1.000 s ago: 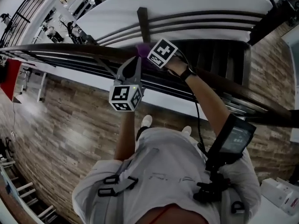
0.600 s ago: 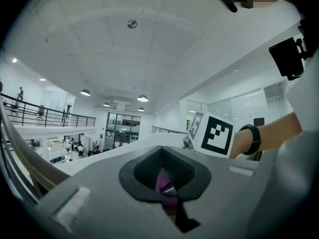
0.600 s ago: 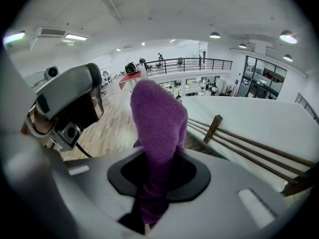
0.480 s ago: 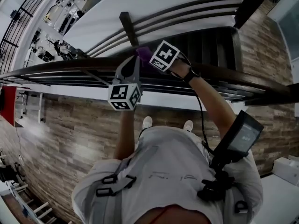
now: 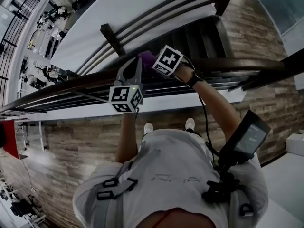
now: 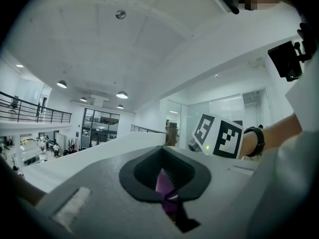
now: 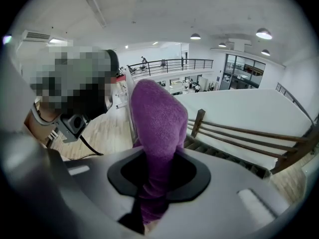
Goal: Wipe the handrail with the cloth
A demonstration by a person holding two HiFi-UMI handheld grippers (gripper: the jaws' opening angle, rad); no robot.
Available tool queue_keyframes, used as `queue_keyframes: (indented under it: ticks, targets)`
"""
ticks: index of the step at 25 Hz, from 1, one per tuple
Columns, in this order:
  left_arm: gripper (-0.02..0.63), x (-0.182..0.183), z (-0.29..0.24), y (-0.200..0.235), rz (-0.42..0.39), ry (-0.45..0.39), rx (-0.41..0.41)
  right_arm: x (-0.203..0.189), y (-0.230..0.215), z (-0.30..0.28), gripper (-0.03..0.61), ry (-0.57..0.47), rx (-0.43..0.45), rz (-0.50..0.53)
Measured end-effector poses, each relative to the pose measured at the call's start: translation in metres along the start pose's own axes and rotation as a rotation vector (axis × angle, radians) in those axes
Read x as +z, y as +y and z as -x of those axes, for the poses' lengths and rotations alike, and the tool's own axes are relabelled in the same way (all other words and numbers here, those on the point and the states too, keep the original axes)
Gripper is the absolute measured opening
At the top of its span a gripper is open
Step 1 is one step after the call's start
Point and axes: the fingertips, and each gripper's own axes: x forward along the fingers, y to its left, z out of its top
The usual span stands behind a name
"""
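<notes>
Handrail [image 5: 71, 86] top bare either side of the right claw [image 5: 151, 63], left claw [image 5: 137, 66] close beside it, cloth [image 5: 145, 56] filling both, wooden post [image 5: 112, 38] beyond.

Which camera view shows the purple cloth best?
The right gripper view: the purple cloth fills its centre, clamped between the jaws, its fluffy texture clear. The left gripper view shows only a thin purple strip between those jaws. The head view shows a small purple patch at the handrail.

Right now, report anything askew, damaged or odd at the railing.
Nothing stands out. The purple cloth is clamped in the right gripper at the handrail, with a bit of it pinched by the left gripper.
</notes>
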Motion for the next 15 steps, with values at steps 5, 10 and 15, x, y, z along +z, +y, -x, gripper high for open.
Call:
queue_keyframes:
  ticks: [5,10,15]
  targets:
    - [0.000,0.000,-0.030,-0.035,-0.019,0.023,-0.097,-0.029,-0.021,0.027,0.087,-0.014,-0.076,-0.057]
    - [0.000,-0.001,-0.049,-0.064,-0.026,0.028,-0.181,-0.063,-0.040,0.051,0.087,-0.030,-0.148,-0.134]
    - [0.000,-0.004,-0.064,-0.098,-0.041,0.039,-0.268,-0.101,-0.063,0.081,0.087,-0.043,-0.215,-0.222]
